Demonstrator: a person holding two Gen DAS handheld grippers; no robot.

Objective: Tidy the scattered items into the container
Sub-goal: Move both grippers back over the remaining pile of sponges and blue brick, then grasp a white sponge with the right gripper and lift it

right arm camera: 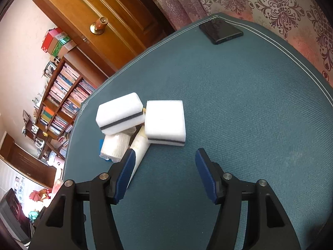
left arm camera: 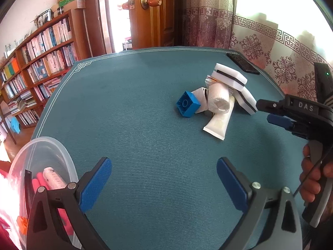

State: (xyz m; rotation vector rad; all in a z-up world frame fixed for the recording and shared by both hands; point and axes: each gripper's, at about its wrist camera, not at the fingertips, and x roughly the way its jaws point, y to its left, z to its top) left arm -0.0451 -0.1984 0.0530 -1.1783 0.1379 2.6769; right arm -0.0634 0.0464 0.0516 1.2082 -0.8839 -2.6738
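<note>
Room: bookshelf, door, curtain round our teal mat.
Right gripper: spread wide, empty, aimed at near sponge, which we judge the next pick.
Left gripper: spread wide, empty, beside tub, likely waiting.
Pile: sponges, roll, tube, brick heaped touching, well apart from tub.
Tub: pink items inside.
Phone: far corner.

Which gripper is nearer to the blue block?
Right. The right gripper hovers beside the pile holding the blue block; the left gripper is open farther back, near the container.
</note>
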